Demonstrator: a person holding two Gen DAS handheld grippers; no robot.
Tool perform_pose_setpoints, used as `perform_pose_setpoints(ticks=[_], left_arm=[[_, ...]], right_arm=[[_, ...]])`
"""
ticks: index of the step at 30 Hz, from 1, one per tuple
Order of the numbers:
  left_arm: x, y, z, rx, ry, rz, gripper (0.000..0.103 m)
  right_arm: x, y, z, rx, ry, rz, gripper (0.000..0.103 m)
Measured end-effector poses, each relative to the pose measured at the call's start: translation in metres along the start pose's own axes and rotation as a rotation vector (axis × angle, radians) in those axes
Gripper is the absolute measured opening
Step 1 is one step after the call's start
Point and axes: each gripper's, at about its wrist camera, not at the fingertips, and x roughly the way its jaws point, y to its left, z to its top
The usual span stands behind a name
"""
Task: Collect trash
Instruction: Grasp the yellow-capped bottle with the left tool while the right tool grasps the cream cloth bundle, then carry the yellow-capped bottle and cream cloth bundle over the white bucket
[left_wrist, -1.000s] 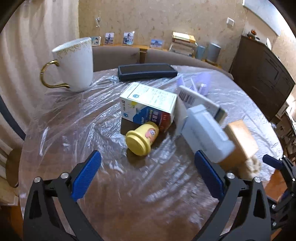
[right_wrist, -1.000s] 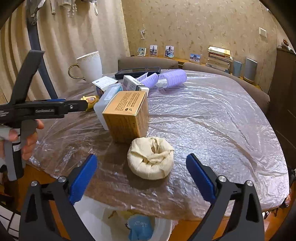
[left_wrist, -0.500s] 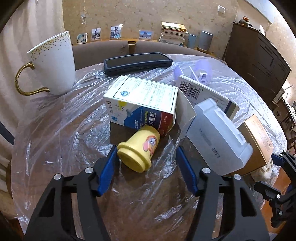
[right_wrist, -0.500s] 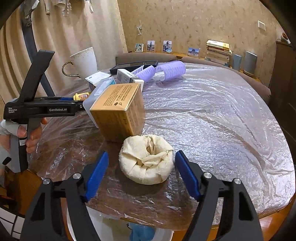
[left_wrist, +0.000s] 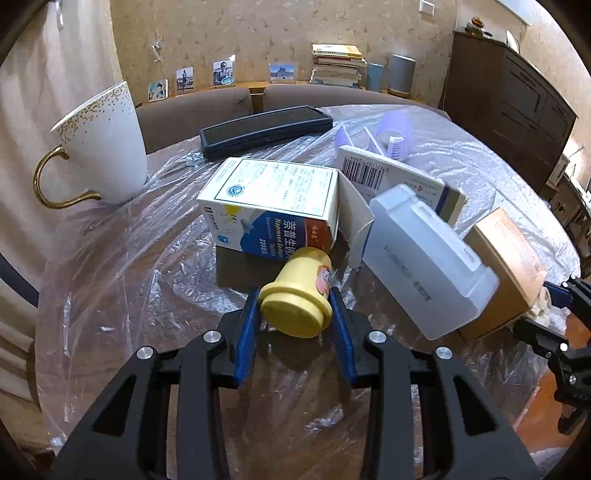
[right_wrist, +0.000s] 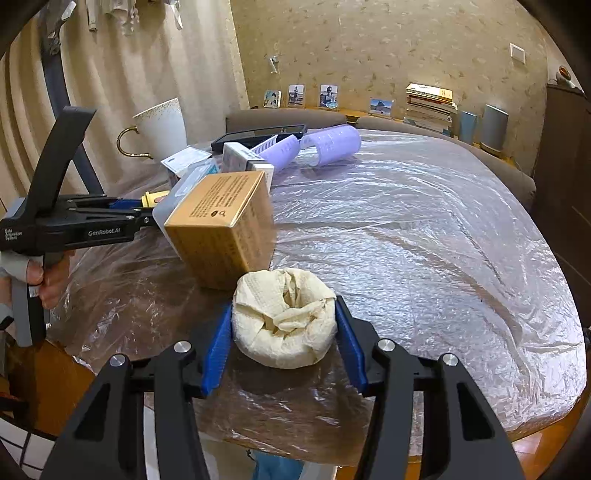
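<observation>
A small yellow bottle (left_wrist: 295, 295) lies on its side on the plastic-covered table (left_wrist: 122, 295), cap toward me. My left gripper (left_wrist: 293, 297) is closing, and its blue pads (left_wrist: 247, 332) touch both sides of the cap. In the right wrist view a crumpled cream paper wad (right_wrist: 284, 317) sits near the table's front edge. My right gripper (right_wrist: 283, 308) is closing too, with its blue pads (right_wrist: 218, 343) against the wad's flanks. The left gripper (right_wrist: 125, 206) shows at the left there, held by a person's hand (right_wrist: 48, 277).
A medicine box (left_wrist: 273, 206), a white plastic container (left_wrist: 424, 266) and a brown carton (right_wrist: 225, 229) crowd behind the two items. A gold-handled white mug (left_wrist: 103, 147), a black case (left_wrist: 266, 129) and lilac rollers (right_wrist: 332, 144) lie farther back. The table's right half (right_wrist: 424, 240) holds only plastic sheet.
Both grippers' jaws went from wide apart to closed in. The left pads now touch the yellow bottle, and the right pads touch the paper wad. Both hands edged slightly forward.
</observation>
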Motion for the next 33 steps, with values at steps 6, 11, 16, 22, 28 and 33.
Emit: perform_pose_setpoints(ticks=[6, 11, 16, 22, 28, 33], left_arm=[[-0.013, 0.001, -0.007, -0.047, -0.021, -0.026, 0.038], [-0.028, 0.0, -0.013, -0.073, -0.044, -0.037, 0.038], [-0.04, -0.001, -0.017, -0.098, -0.066, -0.046, 0.038], [-0.05, -0.006, -0.026, -0.118, -0.07, -0.052, 0.038], [-0.062, -0.014, -0.038, -0.14, -0.073, -0.054, 0.038], [-0.07, -0.019, -0.048, -0.158, -0.074, -0.06, 0.038]], right_arm=[[-0.007, -0.009, 0.002, 0.023, -0.013, 0.004, 0.051], [-0.011, -0.015, 0.004, 0.042, -0.013, 0.019, 0.051], [-0.017, -0.014, 0.006, 0.035, -0.023, 0.033, 0.051], [-0.023, -0.01, 0.005, 0.031, -0.027, 0.052, 0.051], [-0.027, -0.008, 0.002, 0.037, -0.016, 0.075, 0.051], [-0.032, -0.005, -0.002, 0.029, -0.007, 0.089, 0.051]])
